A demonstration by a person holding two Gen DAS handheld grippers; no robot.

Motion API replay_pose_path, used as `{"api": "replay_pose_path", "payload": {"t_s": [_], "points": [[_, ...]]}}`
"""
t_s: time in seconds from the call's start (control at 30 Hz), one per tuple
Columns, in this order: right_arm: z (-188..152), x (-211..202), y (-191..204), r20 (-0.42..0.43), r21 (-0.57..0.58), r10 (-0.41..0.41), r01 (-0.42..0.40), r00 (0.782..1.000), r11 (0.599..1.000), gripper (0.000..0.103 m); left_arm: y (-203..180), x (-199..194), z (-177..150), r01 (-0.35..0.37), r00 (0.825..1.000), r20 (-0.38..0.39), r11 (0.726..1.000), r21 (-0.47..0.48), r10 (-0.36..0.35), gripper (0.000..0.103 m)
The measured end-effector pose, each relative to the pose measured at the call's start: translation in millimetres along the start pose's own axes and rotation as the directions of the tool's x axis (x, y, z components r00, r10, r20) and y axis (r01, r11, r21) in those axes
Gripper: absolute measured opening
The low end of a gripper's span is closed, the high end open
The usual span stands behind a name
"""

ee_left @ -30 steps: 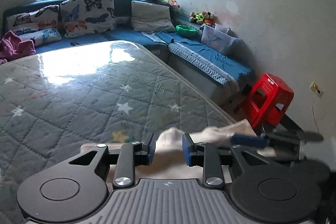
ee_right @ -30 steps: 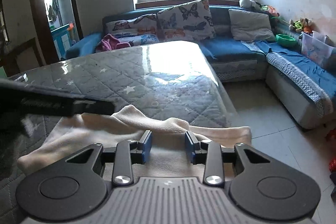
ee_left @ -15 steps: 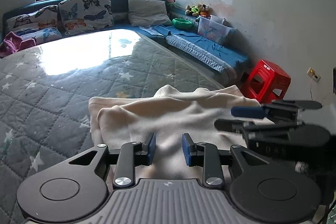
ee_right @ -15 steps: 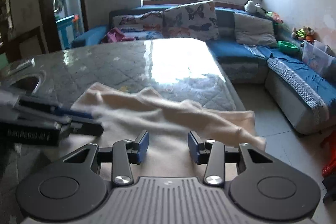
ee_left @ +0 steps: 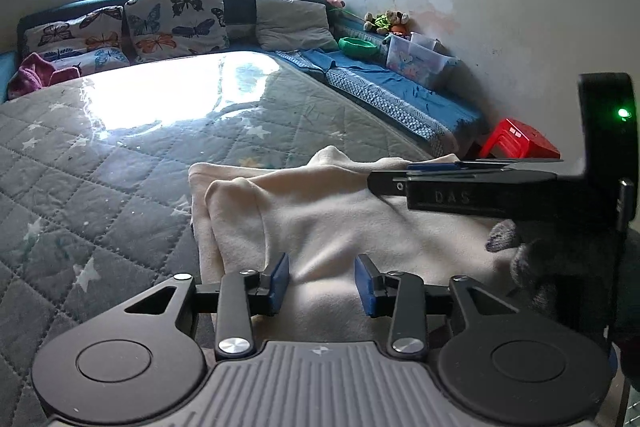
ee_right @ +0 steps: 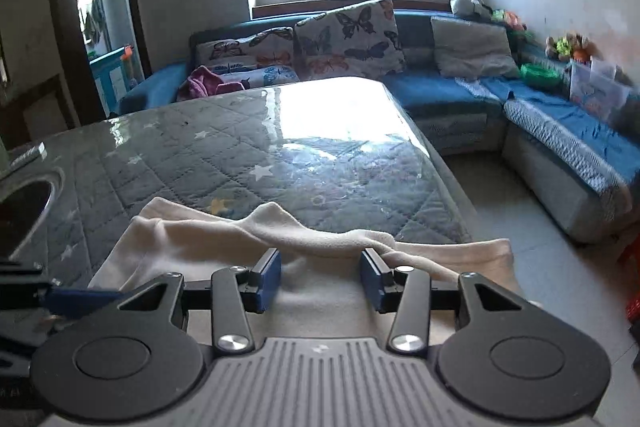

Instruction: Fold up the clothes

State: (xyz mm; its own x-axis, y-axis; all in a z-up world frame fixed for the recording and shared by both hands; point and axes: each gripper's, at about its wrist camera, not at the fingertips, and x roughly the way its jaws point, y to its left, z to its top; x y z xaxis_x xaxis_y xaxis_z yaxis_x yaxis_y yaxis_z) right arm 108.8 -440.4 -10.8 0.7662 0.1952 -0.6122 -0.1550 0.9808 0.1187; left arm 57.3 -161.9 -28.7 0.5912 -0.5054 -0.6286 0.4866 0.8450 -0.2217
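Observation:
A cream garment (ee_left: 340,211) lies folded over on the grey quilted table cover (ee_left: 100,187), near the table's right edge. My left gripper (ee_left: 322,285) hovers low over its near part, jaws opening, blue pads apart with cloth under the gap and no grip. From the right, my right gripper (ee_left: 384,183) reaches in side-on over the garment, held by a grey-gloved hand (ee_left: 520,251). In the right wrist view the right gripper (ee_right: 320,279) is also opening over the garment (ee_right: 200,247); a rumpled fold brushes its right pad. The left gripper's blue fingertip (ee_right: 80,297) shows at lower left.
The table edge (ee_right: 448,187) drops to tiled floor on the right. A blue corner sofa (ee_right: 440,95) with butterfly cushions, a green bowl (ee_left: 358,47) and a clear plastic box (ee_left: 416,59) runs behind. A red stool (ee_left: 520,143) stands by the wall. A dark round opening (ee_right: 24,211) sits at far left.
Both grippers drew back toward me and the garment now lies spread on the table. Both pairs of jaws have widened off the cloth. The right gripper now sits closer in the left view.

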Motion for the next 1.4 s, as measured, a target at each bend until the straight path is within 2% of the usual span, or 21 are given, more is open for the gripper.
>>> {"api": "replay_pose_path", "payload": {"t_s": [0.13, 0.23, 0.53, 0.63, 0.73, 0.83, 0.93, 1.17, 1.33, 1.4], "points": [[0, 5, -15, 0.006, 0.086, 0.036, -0.036, 0.999, 0.996, 0.046, 0, -1, 0, 0.001, 1.0, 0.001, 1.0, -0.009, -0.001, 0.043], [0, 2, -14, 0.011, 0.076, 0.03, -0.031, 0.999, 0.997, 0.046, 0, -2, -1, 0.002, 1.0, 0.001, 1.0, -0.015, -0.002, 0.045], [-29, -36, 12, 0.006, -0.099, -0.008, 0.009, 1.0, 0.995, 0.05, -6, -7, -6, -0.02, 1.0, 0.017, 1.0, 0.001, 0.02, 0.046], [-42, -50, 19, 0.015, -0.14, -0.018, 0.02, 1.0, 0.99, 0.056, -7, -11, -8, -0.023, 0.999, 0.023, 1.0, 0.009, 0.022, 0.049], [-56, -64, 22, 0.029, -0.153, -0.034, 0.038, 0.999, 0.987, 0.057, -7, -15, -12, -0.025, 0.999, 0.028, 1.0, 0.016, 0.024, 0.05], [-65, -75, 18, 0.047, -0.122, -0.035, 0.04, 0.998, 0.992, 0.057, -6, -19, -15, -0.032, 0.999, 0.035, 0.999, 0.022, 0.031, 0.051], [-68, -85, 15, 0.066, -0.095, -0.045, 0.052, 0.997, 0.994, 0.058, -4, -22, -18, -0.059, 0.998, 0.039, 0.998, 0.025, 0.058, 0.06], [-75, -92, 7, 0.061, -0.067, -0.062, 0.066, 0.996, 0.996, 0.058, 2, -24, -22, -0.077, 0.997, 0.024, 0.997, 0.004, 0.077, 0.06], [-67, -101, 1, 0.097, -0.036, -0.07, 0.074, 0.993, 0.997, 0.058, 11, -29, -18, -0.089, 0.995, 0.029, 0.994, -0.064, 0.091, 0.062], [-70, -97, -6, 0.078, -0.005, -0.073, 0.074, 0.994, 0.997, 0.059, 14, -25, -17, -0.108, 0.994, 0.019, 0.991, -0.082, 0.11, 0.062]]}}
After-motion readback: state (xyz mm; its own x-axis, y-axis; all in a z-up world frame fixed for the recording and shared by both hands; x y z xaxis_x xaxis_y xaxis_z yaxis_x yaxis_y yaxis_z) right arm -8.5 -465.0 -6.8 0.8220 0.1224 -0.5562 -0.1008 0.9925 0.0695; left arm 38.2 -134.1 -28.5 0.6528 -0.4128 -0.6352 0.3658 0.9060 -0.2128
